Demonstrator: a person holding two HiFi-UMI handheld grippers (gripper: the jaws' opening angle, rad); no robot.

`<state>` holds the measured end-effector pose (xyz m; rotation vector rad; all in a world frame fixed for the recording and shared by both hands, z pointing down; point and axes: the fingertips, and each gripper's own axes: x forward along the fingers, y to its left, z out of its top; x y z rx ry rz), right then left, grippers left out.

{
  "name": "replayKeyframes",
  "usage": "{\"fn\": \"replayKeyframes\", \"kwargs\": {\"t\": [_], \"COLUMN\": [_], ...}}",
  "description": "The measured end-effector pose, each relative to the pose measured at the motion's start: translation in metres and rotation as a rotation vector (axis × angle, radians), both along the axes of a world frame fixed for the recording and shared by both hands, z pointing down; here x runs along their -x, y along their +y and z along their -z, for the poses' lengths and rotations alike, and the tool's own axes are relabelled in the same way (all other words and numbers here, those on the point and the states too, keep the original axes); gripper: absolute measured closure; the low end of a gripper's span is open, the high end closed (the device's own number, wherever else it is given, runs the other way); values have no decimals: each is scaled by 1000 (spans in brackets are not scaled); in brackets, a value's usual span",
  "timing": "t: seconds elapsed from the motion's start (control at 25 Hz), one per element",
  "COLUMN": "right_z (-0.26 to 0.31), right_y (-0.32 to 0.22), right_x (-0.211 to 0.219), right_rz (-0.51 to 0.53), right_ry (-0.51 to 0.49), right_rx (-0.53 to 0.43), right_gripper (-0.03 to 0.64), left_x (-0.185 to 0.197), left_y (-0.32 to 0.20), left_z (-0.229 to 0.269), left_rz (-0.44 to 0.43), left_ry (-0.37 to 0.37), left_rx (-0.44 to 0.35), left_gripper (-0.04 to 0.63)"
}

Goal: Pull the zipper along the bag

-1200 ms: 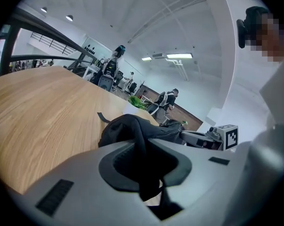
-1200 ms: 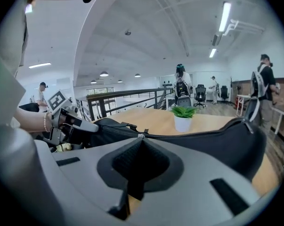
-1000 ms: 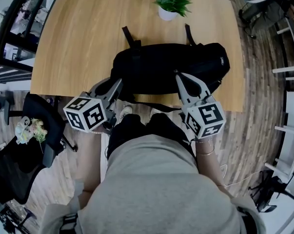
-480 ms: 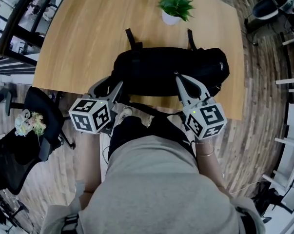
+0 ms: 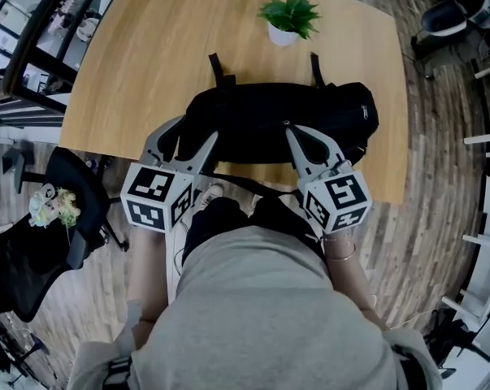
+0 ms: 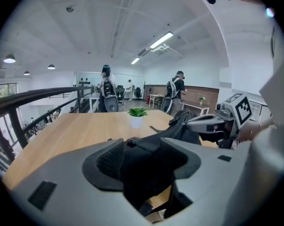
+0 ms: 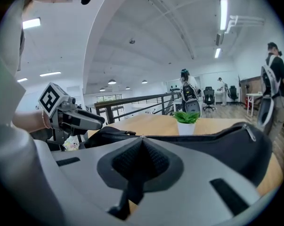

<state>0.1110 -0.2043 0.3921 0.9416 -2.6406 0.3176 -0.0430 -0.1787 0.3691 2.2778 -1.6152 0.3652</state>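
A black bag lies lengthwise near the front edge of the wooden table. My left gripper is at the bag's left end, and its jaws have just been opening. They now stand wide, with the bag's end between them and a gap beside the left pad. My right gripper is shut on the bag's top, right on the zipper line. A small light bit shows at its tips, apparently the zipper pull.
A potted green plant stands behind the bag at the table's far side. Two straps lie on the table past the bag. A black office chair stands on the floor at the left. People stand far off in the room.
The left jaws have gone from nearly closed on the bag's end to wide open, and that gripper has risen a little and rolled. The right gripper has kept still.
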Motion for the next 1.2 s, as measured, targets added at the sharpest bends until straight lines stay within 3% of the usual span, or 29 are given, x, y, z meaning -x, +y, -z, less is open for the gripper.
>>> {"fn": "replayKeyframes", "kwargs": {"t": [0.28, 0.6, 0.72, 0.96, 1.2], "right_z": [3, 6, 5, 4, 4], "right_y": [0, 0, 3, 6, 7], "right_x": [2, 2, 0, -4, -4], "right_rz": [39, 57, 62, 52, 46], "right_ry": [11, 12, 23, -10, -23], "right_rx": [5, 23, 18, 53, 73], "right_gripper": [607, 607, 607, 607, 607], "left_x": [-56, -120, -132, -137, -138], "left_y": [-16, -21, -23, -25, -26], "left_z": [10, -5, -13, -20, -23], "left_rz": [-142, -358, -386, -405, -416], "left_ry": [-25, -240, -285, -382, -407], "left_rx": [-30, -54, -42, -31, -27], "left_gripper": [353, 354, 369, 465, 500]}}
